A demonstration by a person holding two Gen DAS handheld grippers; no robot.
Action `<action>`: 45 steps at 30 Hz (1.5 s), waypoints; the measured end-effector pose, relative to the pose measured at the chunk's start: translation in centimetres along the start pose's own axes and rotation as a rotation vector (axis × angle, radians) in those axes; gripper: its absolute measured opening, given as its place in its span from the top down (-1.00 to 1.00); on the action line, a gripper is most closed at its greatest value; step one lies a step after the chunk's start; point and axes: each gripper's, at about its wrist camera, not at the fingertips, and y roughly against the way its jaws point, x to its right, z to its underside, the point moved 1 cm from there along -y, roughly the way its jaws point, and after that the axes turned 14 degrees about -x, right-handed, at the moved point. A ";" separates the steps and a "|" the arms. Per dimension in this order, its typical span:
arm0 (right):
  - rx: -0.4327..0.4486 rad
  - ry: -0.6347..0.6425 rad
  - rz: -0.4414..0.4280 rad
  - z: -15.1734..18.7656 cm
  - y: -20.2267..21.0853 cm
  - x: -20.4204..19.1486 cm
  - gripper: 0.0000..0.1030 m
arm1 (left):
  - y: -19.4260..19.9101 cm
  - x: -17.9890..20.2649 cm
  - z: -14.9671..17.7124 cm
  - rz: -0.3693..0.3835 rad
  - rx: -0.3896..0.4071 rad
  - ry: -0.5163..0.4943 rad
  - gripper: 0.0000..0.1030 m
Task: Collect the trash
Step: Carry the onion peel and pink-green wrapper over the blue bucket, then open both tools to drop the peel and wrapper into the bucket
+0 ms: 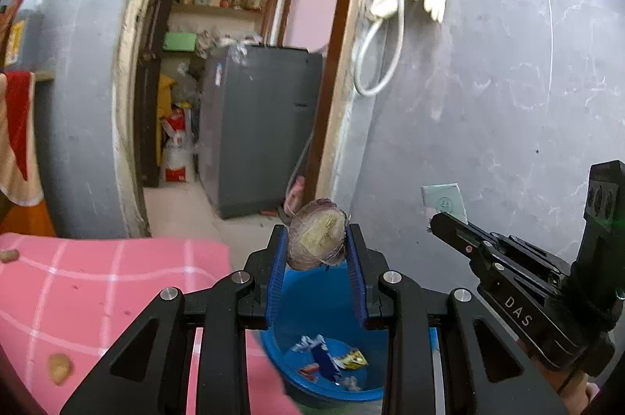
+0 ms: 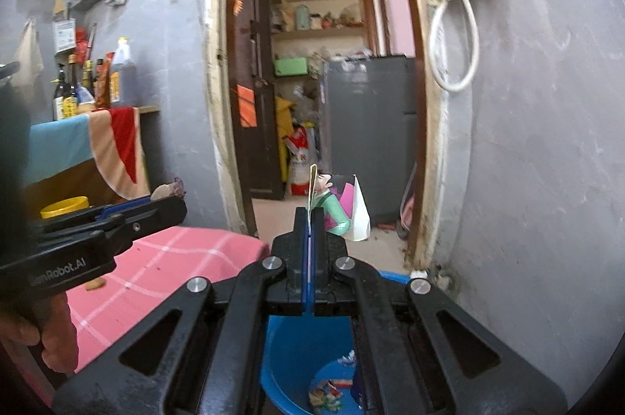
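My left gripper is shut on a purple onion peel with a pale yellow inside, pinched between its blue pads above a blue bucket. Wrappers lie on the bucket's bottom. In the right wrist view my right gripper is shut on a printed paper wrapper, green, pink and white, which sticks up past the fingertips over the same blue bucket. Each gripper shows in the other's view: the right gripper at right, the left gripper at left.
A table with a pink checked cloth stands left of the bucket, with small food scraps on it. A grey wall is at right. An open doorway leads to a grey appliance. Bottles stand on a side counter.
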 end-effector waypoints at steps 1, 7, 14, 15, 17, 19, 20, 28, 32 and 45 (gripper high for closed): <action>-0.013 -0.009 -0.001 0.1 -0.2 0.5 0.83 | -0.5 0.2 0.0 0.006 -0.013 0.001 0.51; -0.106 -0.063 -0.013 1.3 -1.8 3.1 0.83 | -4.2 0.9 0.1 0.040 -0.121 0.020 0.51; -0.227 -0.139 -0.052 2.6 -4.1 5.5 0.83 | -7.9 1.4 1.2 0.064 -0.245 0.028 0.51; -0.246 -0.147 -0.058 2.8 -4.5 5.8 0.83 | -8.4 1.4 1.3 0.069 -0.263 0.032 0.50; -0.273 -0.162 -0.065 3.0 -5.1 6.2 0.83 | -9.0 1.4 1.7 0.078 -0.290 0.042 0.50; -0.297 -0.168 -0.067 3.3 -5.6 6.4 0.81 | -9.9 1.4 1.9 0.083 -0.323 0.055 0.50; -0.305 -0.172 -0.066 3.4 -5.8 6.5 0.81 | -10.2 1.3 2.0 0.087 -0.339 0.063 0.50; -0.329 -0.199 -0.067 3.5 -6.5 6.6 0.73 | -10.4 0.0 2.1 0.105 -0.390 0.131 0.48; -0.321 -0.204 -0.067 3.4 -6.4 6.4 0.65 | -9.6 -0.6 2.0 0.099 -0.380 0.139 0.34; -0.209 -0.192 -0.008 2.5 -4.4 6.0 0.05 | -6.1 -1.9 1.4 0.056 -0.246 0.172 -0.08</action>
